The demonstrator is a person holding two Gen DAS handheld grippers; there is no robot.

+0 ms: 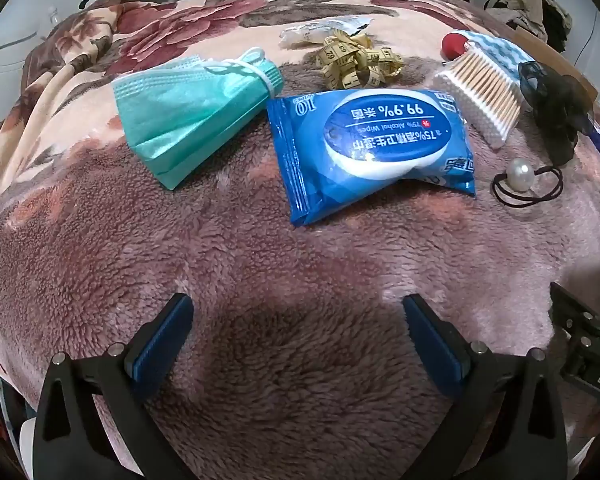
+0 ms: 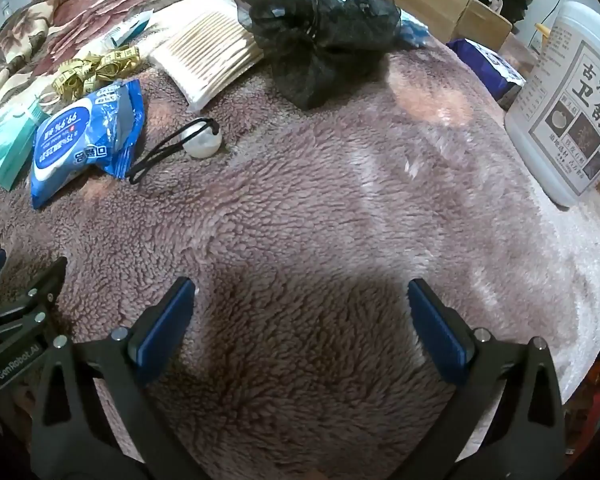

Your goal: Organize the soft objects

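A fuzzy pink-brown blanket point(image 1: 260, 280) covers the bed, with a soft blue wipes pack point(image 1: 364, 152) and folded green face masks point(image 1: 188, 116) lying side by side. Both the left gripper point(image 1: 298, 320) and right gripper point(image 2: 300, 304) hang above bare blanket, fingers spread wide and empty, probably ready to pick something.

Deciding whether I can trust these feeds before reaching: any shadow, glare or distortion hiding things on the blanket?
Left wrist view: strong fisheye bulge, dark corners; a shadow lies on the blanket between the open left gripper fingers; the wipes pack shows mild sheen, print readable. Right wrist view: same bulge, a similar shadow under the open right gripper; the white bottle is stretched at the edge.
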